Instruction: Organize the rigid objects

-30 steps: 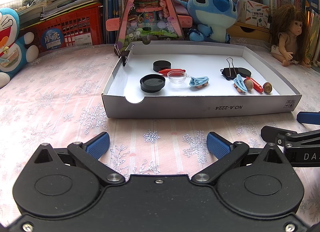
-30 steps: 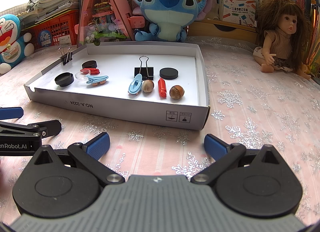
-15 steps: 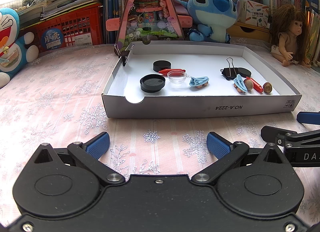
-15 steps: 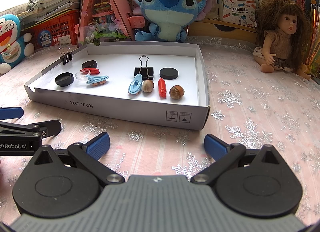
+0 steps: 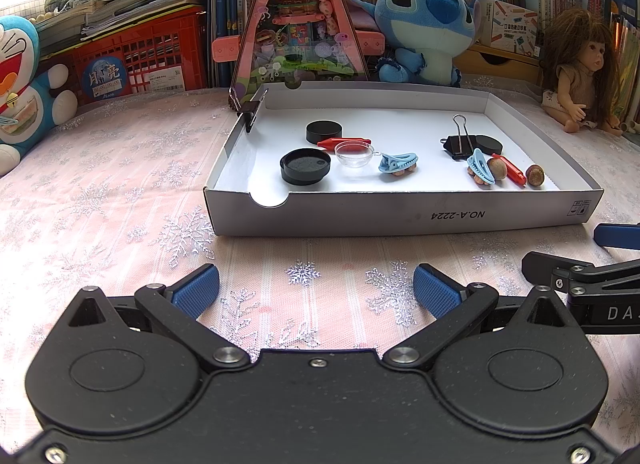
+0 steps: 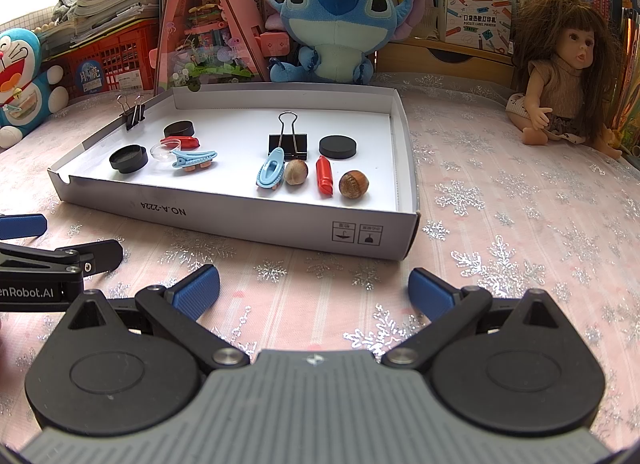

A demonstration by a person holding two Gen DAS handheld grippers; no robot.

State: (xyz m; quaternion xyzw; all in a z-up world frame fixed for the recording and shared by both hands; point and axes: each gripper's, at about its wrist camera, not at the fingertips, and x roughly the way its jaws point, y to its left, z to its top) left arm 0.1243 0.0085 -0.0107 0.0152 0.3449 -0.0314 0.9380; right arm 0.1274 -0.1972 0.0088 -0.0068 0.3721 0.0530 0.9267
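Observation:
A shallow white cardboard tray (image 5: 400, 216) (image 6: 248, 224) lies on the pink snowflake cloth. Inside are black round lids (image 5: 305, 165) (image 6: 337, 146), a clear small dish (image 5: 354, 154), red clips (image 6: 324, 176), blue hair clips (image 5: 398, 163) (image 6: 271, 172), hazelnuts (image 6: 353, 184) and a black binder clip (image 6: 288, 142). Another binder clip (image 5: 249, 109) is clamped on the tray's left wall. My left gripper (image 5: 316, 292) and my right gripper (image 6: 314, 290) both hover open and empty over the cloth, short of the tray's front wall.
Behind the tray stand a blue plush toy (image 6: 340, 16), a pink triangular toy house (image 5: 296, 20), a red crate (image 5: 132, 60) and books. A doll (image 6: 560, 76) sits at the right, another plush (image 5: 20, 80) at the left.

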